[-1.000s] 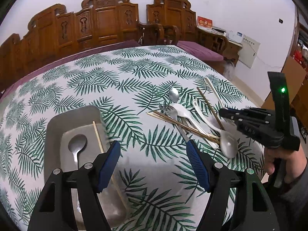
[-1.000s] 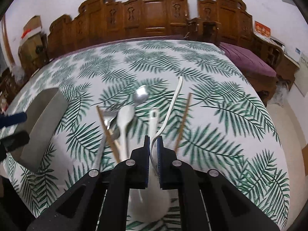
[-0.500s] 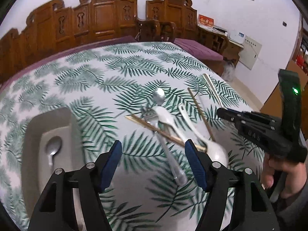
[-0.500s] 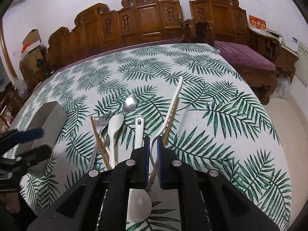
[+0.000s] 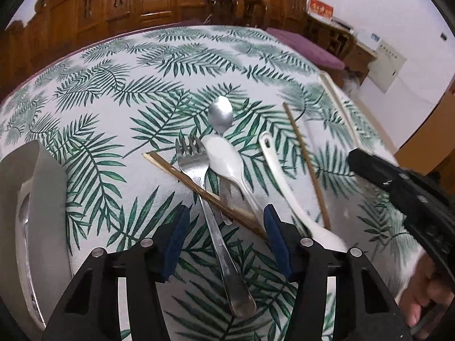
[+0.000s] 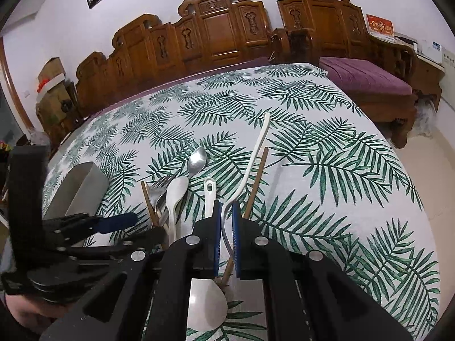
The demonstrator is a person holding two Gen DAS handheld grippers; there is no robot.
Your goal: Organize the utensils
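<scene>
While my left gripper straddles the fork, its jaws have just been closing, not yet touching it. My right gripper clamps the curved white utensil.

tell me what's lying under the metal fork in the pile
A pair of wooden chopsticks runs diagonally under the metal fork, crossing beneath its neck. The metal spoon beside it has its handle hidden under the white spoon. Beneath the fork's handle, only tablecloth shows.
</scene>
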